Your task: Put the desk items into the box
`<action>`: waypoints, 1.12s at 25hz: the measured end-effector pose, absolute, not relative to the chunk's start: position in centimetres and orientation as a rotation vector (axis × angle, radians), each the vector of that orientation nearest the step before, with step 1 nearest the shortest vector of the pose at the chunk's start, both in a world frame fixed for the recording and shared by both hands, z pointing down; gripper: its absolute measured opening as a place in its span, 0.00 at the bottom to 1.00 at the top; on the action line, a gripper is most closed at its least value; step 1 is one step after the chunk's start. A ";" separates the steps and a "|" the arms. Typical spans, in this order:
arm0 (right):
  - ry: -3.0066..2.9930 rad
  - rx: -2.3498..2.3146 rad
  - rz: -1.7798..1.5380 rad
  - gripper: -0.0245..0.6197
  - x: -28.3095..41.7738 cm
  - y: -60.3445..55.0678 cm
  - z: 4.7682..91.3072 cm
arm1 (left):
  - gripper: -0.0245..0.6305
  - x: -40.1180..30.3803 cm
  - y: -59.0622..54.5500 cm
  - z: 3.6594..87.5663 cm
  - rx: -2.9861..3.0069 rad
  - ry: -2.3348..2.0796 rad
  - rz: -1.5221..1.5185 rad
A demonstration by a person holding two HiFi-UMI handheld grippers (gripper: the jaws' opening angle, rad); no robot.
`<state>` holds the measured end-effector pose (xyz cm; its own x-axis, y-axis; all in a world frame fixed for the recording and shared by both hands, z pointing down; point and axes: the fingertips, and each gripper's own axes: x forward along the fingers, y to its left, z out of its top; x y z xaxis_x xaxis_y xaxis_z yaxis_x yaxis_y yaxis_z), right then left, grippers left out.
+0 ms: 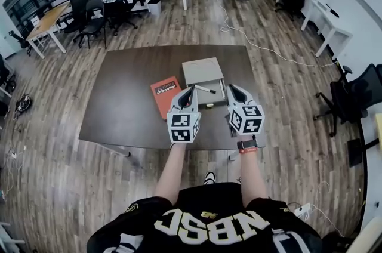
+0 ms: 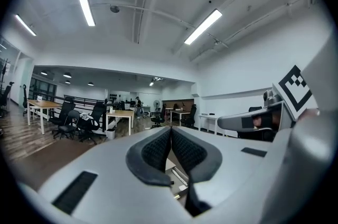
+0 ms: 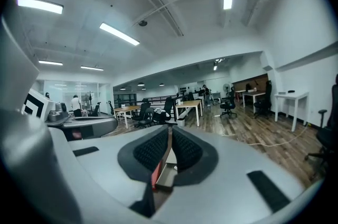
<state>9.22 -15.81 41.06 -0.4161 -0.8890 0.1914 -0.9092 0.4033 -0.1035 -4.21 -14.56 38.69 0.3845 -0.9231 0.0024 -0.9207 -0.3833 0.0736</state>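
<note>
Observer: Box (image 1: pixel 203 71) sits past the middle of the table (image 1: pixel 125 108). It is grey-beige, flat-walled and card-like. Both grippers cover its near end, so the inside can't be read.

Recorder: Anything on it?

Observer: A slim dark stick (image 1: pixel 205 89) with a pale end lies across the near part. Possibly a pen, but it is too small to be sure. An orange book (image 1: pixel 165 95), thin, glossy and skewed, lies just left of the box. I can't tell whether the two touch.

Recorder: Tongs?

Observer: The left gripper (image 1: pixel 190 89) has its ribbed dark pads meeting at the tip with nothing between them. It hovers over the seam between book and box. The right gripper (image 1: pixel 231 88) has its pads a thin slit apart with nothing gripped. It is at the box's right side. In the right gripper view only an orange edge and a card corner show below the pads.

Recorder: Surfaces, room?

Observer: The tabletop is dark brown and matte. Its left half is bare and its near edge lies under the marker cubes. The wood-plank floor (image 1: pixel 54 156) is open all round. A pale cable (image 1: pixel 262 46) trails beyond the far right corner. Black chairs (image 1: pixel 352 99) stand well apart at the right, partly cut off by the frame.
</note>
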 end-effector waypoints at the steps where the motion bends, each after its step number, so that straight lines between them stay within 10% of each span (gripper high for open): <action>1: -2.541 1.637 0.305 0.09 9.8 -16.5 41.3 | 0.06 -3.5 -15.4 38.7 2.569 -1.697 -0.073; 28: -1.927 1.949 0.929 0.22 22.4 -19.9 58.3 | 0.06 13.3 -25.8 50.0 2.772 -0.889 0.292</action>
<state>22.36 -19.92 58.30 -0.0763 -0.8047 0.5887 -0.9617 -0.0964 -0.2564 13.35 -25.82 50.01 0.7978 -0.5480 0.2517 -0.5906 -0.7942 0.1429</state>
